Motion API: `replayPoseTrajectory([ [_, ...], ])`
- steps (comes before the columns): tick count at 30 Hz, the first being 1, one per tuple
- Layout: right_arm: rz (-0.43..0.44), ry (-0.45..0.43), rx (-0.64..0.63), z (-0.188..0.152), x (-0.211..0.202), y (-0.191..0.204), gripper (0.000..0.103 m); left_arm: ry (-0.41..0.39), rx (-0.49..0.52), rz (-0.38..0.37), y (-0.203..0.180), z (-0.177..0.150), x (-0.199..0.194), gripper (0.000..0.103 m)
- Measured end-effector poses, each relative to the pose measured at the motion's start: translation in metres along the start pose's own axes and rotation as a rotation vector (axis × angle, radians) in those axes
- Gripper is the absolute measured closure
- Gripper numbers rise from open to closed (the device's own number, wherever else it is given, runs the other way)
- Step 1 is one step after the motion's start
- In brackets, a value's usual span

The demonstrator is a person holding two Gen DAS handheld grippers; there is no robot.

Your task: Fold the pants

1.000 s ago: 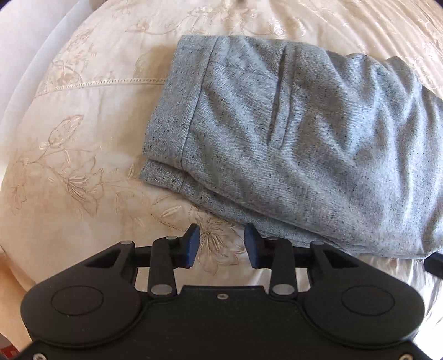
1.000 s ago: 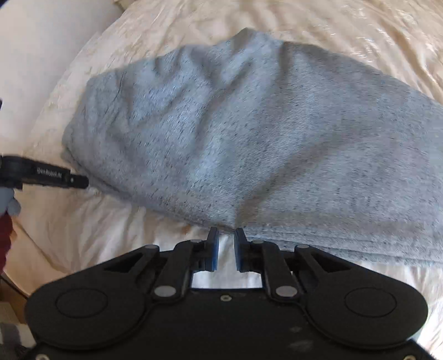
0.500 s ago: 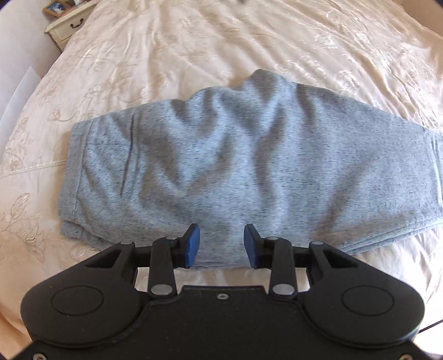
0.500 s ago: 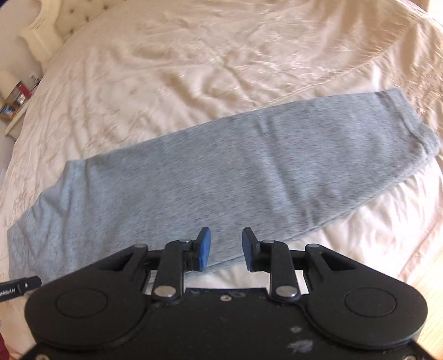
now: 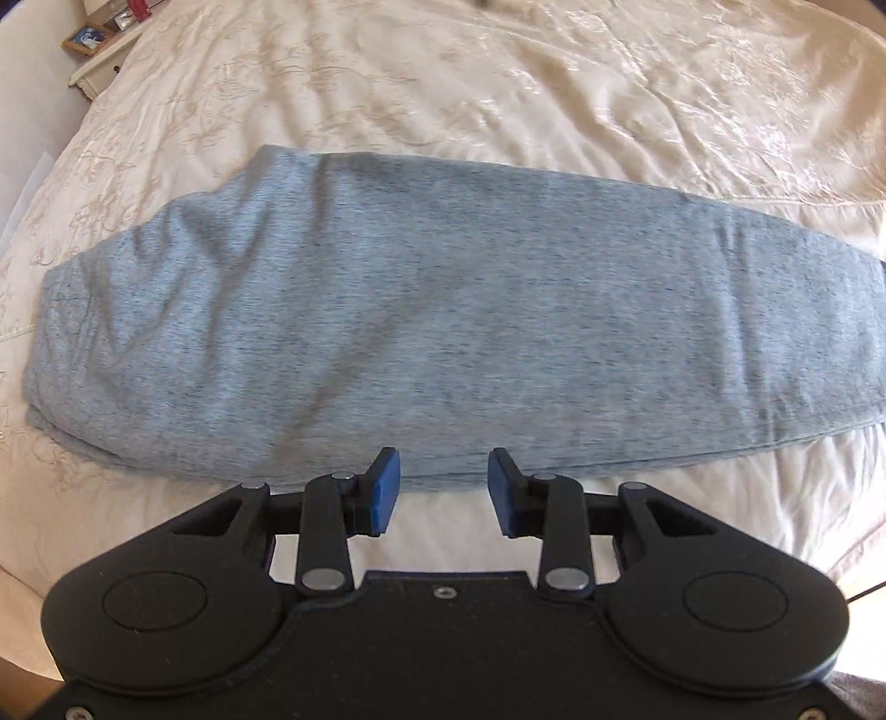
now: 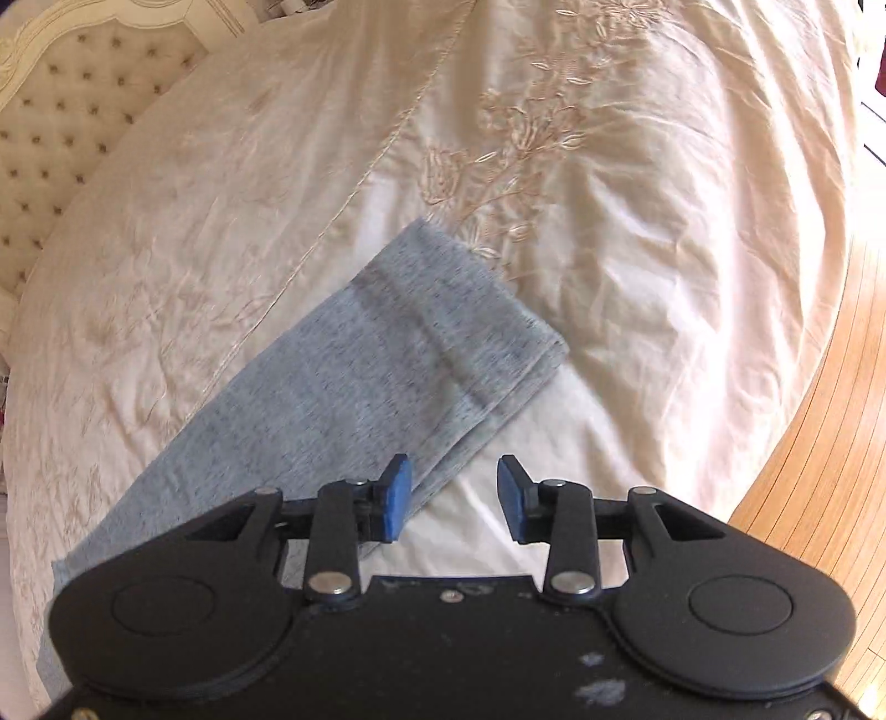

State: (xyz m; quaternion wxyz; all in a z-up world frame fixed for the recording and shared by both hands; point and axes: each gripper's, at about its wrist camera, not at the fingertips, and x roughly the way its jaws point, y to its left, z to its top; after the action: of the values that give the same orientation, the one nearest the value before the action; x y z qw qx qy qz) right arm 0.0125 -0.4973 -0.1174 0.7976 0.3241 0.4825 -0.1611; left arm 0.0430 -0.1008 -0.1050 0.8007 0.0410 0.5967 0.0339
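Note:
Grey speckled pants [image 5: 387, 315] lie flat and lengthwise on the cream bedspread, legs stacked one on the other. In the left wrist view they span the frame from left to right. My left gripper [image 5: 443, 495] is open and empty, just short of the pants' near edge. In the right wrist view the leg end with its hems [image 6: 443, 343] points up and to the right. My right gripper [image 6: 454, 495] is open and empty, its left fingertip [image 6: 396, 495] over the near edge of the leg.
The cream embroidered bedspread [image 5: 498, 77] covers the bed. A tufted headboard [image 6: 61, 111] shows at upper left in the right wrist view, wooden floor [image 6: 830, 443] at right. A nightstand [image 5: 94, 50] stands at the far left corner.
Both grippers pulled back and up from the pants. The left view swung from the waistband to the whole garment. The right gripper opened and moved toward the leg end.

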Motion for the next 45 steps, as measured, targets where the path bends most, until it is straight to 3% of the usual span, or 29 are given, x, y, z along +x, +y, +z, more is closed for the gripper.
replayPoseTrajectory([
  [7, 0.067, 0.025, 0.047, 0.028, 0.011, -0.034, 0.062, -0.036, 0.047, 0.008, -0.063, 0.001, -0.026, 0.059],
  [17, 0.083, 0.080, 0.100, 0.041, 0.043, -0.052, 0.061, -0.013, 0.061, 0.071, -0.083, 0.008, -0.035, 0.059],
  [26, 0.113, 0.105, 0.162, 0.045, 0.062, -0.062, 0.056, -0.001, 0.095, 0.051, -0.108, 0.033, -0.026, 0.059],
  [28, 0.137, 0.095, 0.160, 0.047, 0.061, -0.064, 0.062, 0.014, 0.086, 0.038, -0.114, 0.038, -0.020, 0.059],
  [30, 0.181, 0.083, 0.129, 0.051, 0.055, -0.061, 0.091, 0.033, 0.075, 0.020, -0.120, 0.044, -0.013, 0.059],
  [35, 0.238, 0.074, 0.002, 0.065, 0.032, -0.042, 0.092, 0.073, 0.003, -0.036, -0.131, 0.075, 0.011, 0.059],
  [41, 0.288, 0.065, -0.085, 0.079, 0.008, -0.022, 0.092, 0.087, -0.044, -0.002, -0.142, 0.123, 0.052, 0.059],
  [44, 0.304, 0.066, -0.121, 0.083, 0.000, -0.014, 0.092, 0.095, -0.055, 0.032, -0.143, 0.137, 0.073, 0.068],
  [45, 0.307, 0.068, -0.128, 0.084, -0.001, -0.013, 0.092, 0.107, -0.060, 0.037, -0.143, 0.140, 0.080, 0.076],
])
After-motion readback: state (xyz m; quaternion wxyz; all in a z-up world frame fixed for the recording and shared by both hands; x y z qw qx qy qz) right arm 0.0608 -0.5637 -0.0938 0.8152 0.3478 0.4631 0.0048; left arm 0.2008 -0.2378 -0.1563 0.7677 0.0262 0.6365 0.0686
